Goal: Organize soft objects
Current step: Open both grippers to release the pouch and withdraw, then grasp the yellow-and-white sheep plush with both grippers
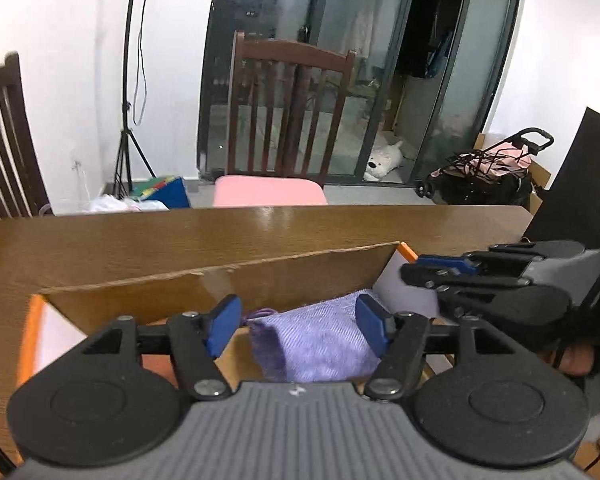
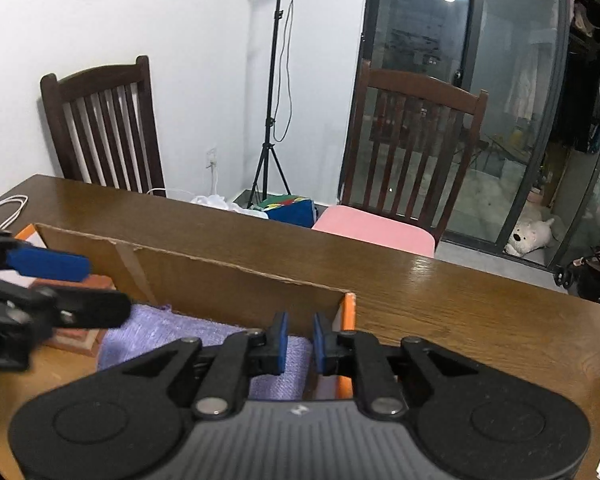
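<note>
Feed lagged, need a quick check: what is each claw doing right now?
Left claw: open, pads clear of the purple cloth in the cardboard box.
Right claw: slightly open, holding nothing.

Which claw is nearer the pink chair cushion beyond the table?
Right. The right claw sits at the box end nearest the pink chair cushion; the left claw is further along the box.

My left gripper (image 1: 298,326) and right gripper (image 2: 299,342) look alike: ribbed grey body, black linkage arms on round black discs, silver screws at the pivots, blue pads (image 1: 223,322) (a small white logo marks each body).
</note>
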A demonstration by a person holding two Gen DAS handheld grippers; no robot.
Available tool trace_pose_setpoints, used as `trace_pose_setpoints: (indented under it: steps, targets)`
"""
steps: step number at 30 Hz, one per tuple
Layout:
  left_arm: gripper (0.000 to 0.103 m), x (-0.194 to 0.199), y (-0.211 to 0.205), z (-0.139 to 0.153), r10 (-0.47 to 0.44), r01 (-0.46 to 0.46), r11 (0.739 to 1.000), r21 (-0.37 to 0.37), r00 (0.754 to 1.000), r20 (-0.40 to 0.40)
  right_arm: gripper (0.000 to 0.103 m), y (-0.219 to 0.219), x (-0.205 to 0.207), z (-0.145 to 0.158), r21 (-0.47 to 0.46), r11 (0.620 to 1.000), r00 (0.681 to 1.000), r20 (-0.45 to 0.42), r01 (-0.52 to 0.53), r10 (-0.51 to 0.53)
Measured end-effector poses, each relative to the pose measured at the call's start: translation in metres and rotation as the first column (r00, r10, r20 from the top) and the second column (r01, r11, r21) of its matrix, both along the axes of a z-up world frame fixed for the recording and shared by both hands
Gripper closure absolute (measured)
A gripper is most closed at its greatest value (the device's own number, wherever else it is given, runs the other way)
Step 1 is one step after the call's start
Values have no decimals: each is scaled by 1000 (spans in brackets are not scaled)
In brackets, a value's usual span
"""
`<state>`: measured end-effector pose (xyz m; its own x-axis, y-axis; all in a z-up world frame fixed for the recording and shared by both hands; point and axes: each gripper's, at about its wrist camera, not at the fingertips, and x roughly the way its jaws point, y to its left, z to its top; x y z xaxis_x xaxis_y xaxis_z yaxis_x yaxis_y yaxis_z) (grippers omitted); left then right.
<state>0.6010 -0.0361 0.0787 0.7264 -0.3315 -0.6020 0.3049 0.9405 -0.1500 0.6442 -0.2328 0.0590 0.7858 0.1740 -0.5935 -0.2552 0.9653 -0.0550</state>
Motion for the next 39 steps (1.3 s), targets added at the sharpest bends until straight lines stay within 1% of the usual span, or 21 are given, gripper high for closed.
trace_pose_setpoints:
  steps: [3,6,7,8,10,11,13,14,16,18,20,22,23,25,27,28,30,31,34,36,39]
  targets:
    - [34,-24,7,21,12,-14,999,51,999,42,87,-8,-19,21,10,1000,1000,28,5,-5]
    - [30,-52,15,44,24,-29,997,71,997,74,81,-17,-46,49,9,1000,998,64,2,-2]
    - [27,-65,18,53,30,-37,997,74,995,91,78,-20,-58,58,7,1000,997,76,-2,1]
    - [25,-75,20,60,31,-39,996,79,994,103,76,-23,-70,66,4,1000,996,89,-4,4]
    - [23,-101,25,74,36,-49,994,93,990,133,68,-29,-97,84,-5,1000,993,120,-3,4]
    - [21,-115,27,81,34,-50,994,101,988,148,66,-32,-109,93,-8,1000,991,134,-5,6]
    - [16,-143,31,95,32,-53,993,107,983,182,59,-38,-137,110,-10,1000,986,168,-8,9]
    - [15,-156,32,101,29,-52,992,114,980,198,57,-41,-152,119,-10,1000,983,184,-8,9]
    - [11,-179,34,110,25,-53,991,123,975,219,48,-43,-178,131,-8,1000,977,214,-12,14]
    - [8,-202,36,118,24,-54,991,122,971,237,48,-45,-204,140,-9,1000,971,238,-20,22]
    - [5,-228,43,118,46,-72,993,97,967,252,46,-46,-228,144,3,1000,965,262,-29,28]
    - [3,-261,50,106,82,-100,994,53,959,272,40,-48,-257,139,43,998,954,298,-44,29]
    - [3,-277,51,97,87,-106,993,49,955,284,38,-48,-273,132,65,996,949,314,-59,36]
    - [3,-312,49,76,90,-118,991,68,944,319,37,-47,-304,115,89,992,944,326,-88,55]
    - [1,-349,47,55,99,-133,989,71,928,358,37,-43,-332,96,80,991,939,338,-103,70]
    - [0,-363,46,45,107,-139,988,64,925,365,36,-40,-349,85,70,991,935,346,-112,81]
    - [0,-390,45,25,122,-153,986,61,929,348,34,-36,-376,66,64,988,929,353,-139,108]
    - [0,-401,44,18,127,-163,984,77,931,343,30,-36,-389,55,75,986,930,348,-151,116]
    - [0,-436,40,-1,126,-178,978,113,924,362,28,-39,-420,28,121,981,943,316,-149,104]
    - [0,-450,39,-11,141,-188,976,113,931,338,27,-43,-440,10,153,979,953,290,-132,83]
    - [0,-461,39,-23,136,-168,981,95,950,282,27,-48,-460,-13,225,967,970,233,-123,69]
